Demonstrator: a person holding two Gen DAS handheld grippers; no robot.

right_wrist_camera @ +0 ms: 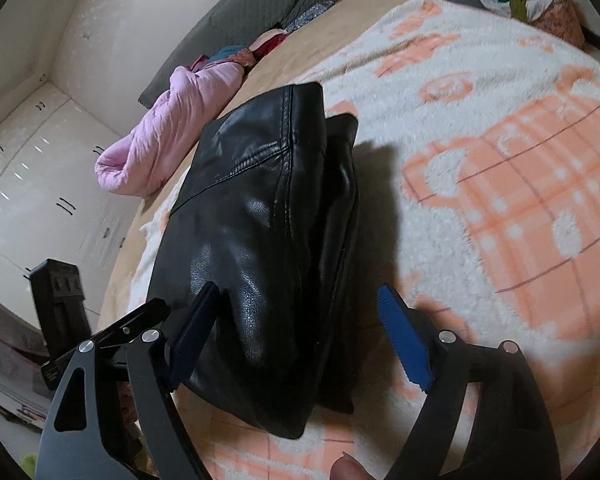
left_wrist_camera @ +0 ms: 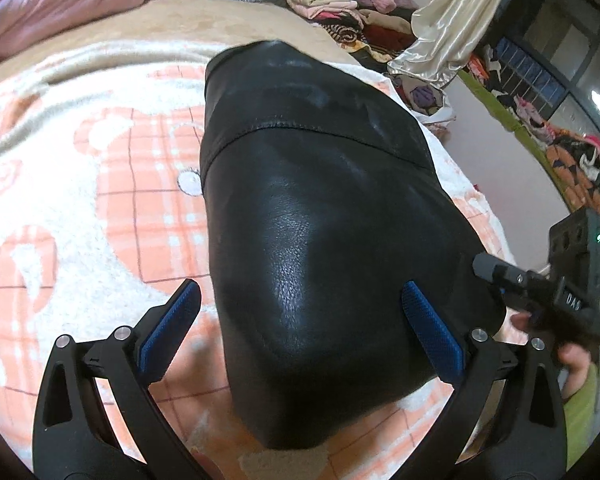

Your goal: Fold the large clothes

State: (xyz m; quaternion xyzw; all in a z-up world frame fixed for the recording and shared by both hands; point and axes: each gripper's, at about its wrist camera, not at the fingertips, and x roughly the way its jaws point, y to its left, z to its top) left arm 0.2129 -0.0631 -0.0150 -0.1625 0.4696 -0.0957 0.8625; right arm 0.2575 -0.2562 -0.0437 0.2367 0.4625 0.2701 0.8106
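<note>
A folded black leather garment (left_wrist_camera: pixel 320 220) lies on a white and orange fleece blanket (left_wrist_camera: pixel 80 200) on the bed. My left gripper (left_wrist_camera: pixel 300 304) hovers open over its near end. Its left pad (left_wrist_camera: pixel 172 332) stands over the blanket and its right pad (left_wrist_camera: pixel 432 336) over the leather. In the right wrist view the same garment (right_wrist_camera: pixel 260 200) shows as a thick bundle with stitched seams. My right gripper (right_wrist_camera: pixel 296 296) is open and straddles its near end, with the left finger (right_wrist_camera: pixel 196 328) above the leather and the right finger (right_wrist_camera: pixel 404 340) over the blanket (right_wrist_camera: pixel 500 180).
A pink quilt (right_wrist_camera: pixel 172 132) lies bunched at the bed's far side. A pile of clothes (left_wrist_camera: pixel 340 4) and a cream curtain (left_wrist_camera: pixel 452 20) are beyond the bed. A hand (left_wrist_camera: pixel 576 360) holds the right tool at the right edge. White cupboards (right_wrist_camera: pixel 40 160) stand beside the bed.
</note>
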